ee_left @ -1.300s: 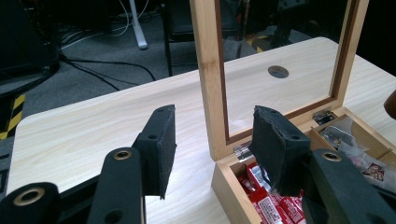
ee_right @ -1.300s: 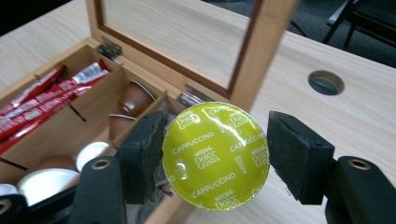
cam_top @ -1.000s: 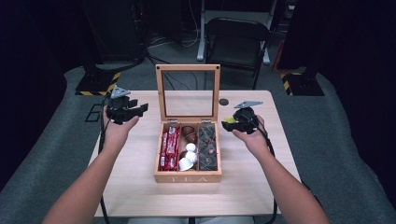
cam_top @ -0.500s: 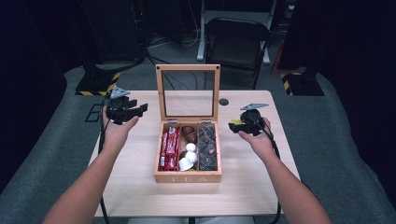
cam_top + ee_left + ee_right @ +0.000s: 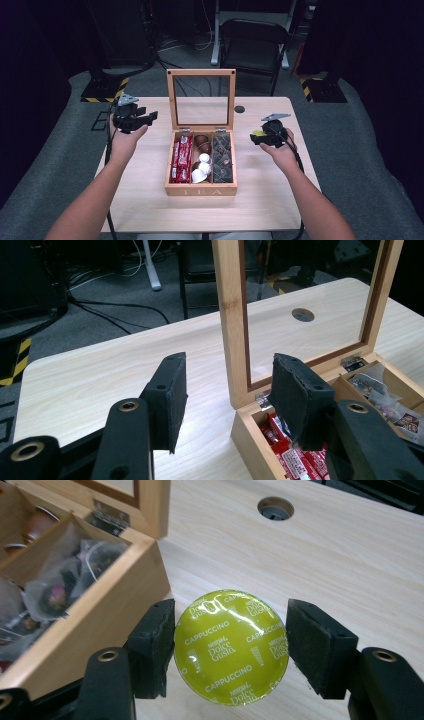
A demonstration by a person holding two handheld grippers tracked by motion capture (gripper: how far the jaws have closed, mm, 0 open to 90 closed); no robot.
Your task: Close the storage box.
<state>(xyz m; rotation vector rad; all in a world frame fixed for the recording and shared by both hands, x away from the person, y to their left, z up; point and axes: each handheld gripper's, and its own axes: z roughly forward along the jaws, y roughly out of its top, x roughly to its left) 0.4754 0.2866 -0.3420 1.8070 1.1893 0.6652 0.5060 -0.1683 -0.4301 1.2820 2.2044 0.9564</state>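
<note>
From above, a wooden tea box point(image 5: 201, 189) sits open on the desk point(image 5: 260, 200), left gripper point(image 5: 131, 119) and right gripper point(image 5: 265, 136) held either side. Left gripper view: jaws spread, empty, beside the upright lid point(image 5: 231, 315). Right gripper view: jaws pinch a green capsule point(image 5: 231, 647) just beside the box wall

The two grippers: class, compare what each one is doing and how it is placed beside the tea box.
The left gripper has nothing between its jaws; the right gripper holds a green coffee capsule. The left gripper sits left of the wooden box, level with its raised lid; the right one sits right of its compartments. Both hover above the table.
</note>
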